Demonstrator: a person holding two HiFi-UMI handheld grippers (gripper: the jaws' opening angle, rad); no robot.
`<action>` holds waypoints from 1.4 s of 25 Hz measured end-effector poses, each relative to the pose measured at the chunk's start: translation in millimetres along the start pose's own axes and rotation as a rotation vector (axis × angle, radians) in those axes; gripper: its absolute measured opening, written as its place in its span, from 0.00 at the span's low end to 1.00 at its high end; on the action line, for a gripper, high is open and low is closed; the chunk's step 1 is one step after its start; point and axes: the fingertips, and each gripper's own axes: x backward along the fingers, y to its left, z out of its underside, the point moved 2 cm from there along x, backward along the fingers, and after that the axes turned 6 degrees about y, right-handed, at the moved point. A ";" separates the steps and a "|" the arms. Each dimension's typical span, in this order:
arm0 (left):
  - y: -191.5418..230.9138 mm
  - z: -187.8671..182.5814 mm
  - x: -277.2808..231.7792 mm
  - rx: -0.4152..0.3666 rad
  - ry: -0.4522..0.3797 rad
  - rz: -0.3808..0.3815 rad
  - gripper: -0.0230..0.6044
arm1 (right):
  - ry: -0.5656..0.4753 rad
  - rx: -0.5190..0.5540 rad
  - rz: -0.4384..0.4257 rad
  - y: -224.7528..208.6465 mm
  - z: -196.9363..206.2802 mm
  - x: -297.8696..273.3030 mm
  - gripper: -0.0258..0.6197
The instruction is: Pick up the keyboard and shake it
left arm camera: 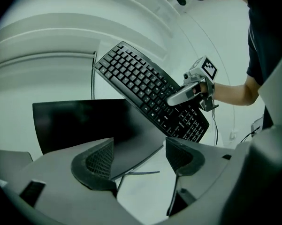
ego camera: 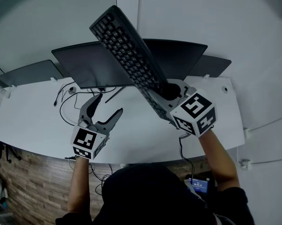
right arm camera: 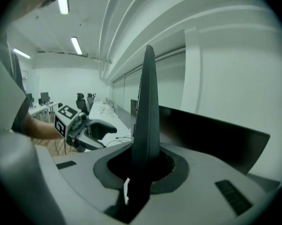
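Note:
A black keyboard (ego camera: 129, 53) is lifted off the white desk (ego camera: 33, 114) and slants up to the far left, in front of the monitor (ego camera: 84, 67). My right gripper (ego camera: 166, 95) is shut on its near end. In the right gripper view the keyboard (right arm camera: 146, 116) stands edge-on between the closed pads. My left gripper (ego camera: 105, 108) hovers over the desk to the keyboard's left, open and holding nothing. The left gripper view shows its pads (left arm camera: 101, 161) apart, with the keyboard (left arm camera: 148, 90) and my right gripper (left arm camera: 178, 95) beyond.
Dark monitors (ego camera: 30, 74) stand along the desk's back edge against the white wall. Black cables (ego camera: 68, 104) loop on the desk under the centre monitor. A wood floor (ego camera: 33, 182) lies below the desk's near edge. Office chairs (right arm camera: 84, 100) show far off.

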 end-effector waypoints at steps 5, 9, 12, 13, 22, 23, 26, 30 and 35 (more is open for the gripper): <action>-13.4 3.5 -2.1 0.061 -0.010 0.052 0.59 | -0.101 -0.140 -0.083 -2.8 -10.4 9.5 0.16; -27.1 5.7 -1.1 0.131 -0.004 0.120 0.59 | -0.154 -0.198 -0.112 -3.4 -15.4 13.8 0.16; -29.4 4.3 -1.8 0.201 -0.045 0.163 0.59 | -0.199 -0.257 -0.155 -3.8 -21.1 14.0 0.16; -30.1 4.0 -1.5 0.232 -0.058 0.183 0.59 | -0.216 -0.279 -0.172 -3.5 -23.7 14.5 0.16; -51.8 -4.8 6.4 0.487 -0.157 0.373 0.59 | -0.367 -0.377 -0.285 2.3 -38.6 25.9 0.16; -52.9 -3.4 5.8 0.495 -0.161 0.382 0.58 | -0.380 -0.393 -0.303 3.1 -39.4 25.7 0.16; -56.4 -2.9 6.0 0.519 -0.171 0.412 0.59 | -0.413 -0.432 -0.354 6.0 -42.8 26.8 0.16; -64.3 -5.0 6.5 0.547 -0.187 0.484 0.59 | -0.464 -0.487 -0.443 9.6 -46.2 28.2 0.16; -76.3 -10.2 10.1 0.596 -0.220 0.562 0.59 | -0.527 -0.537 -0.501 11.3 -49.5 35.0 0.16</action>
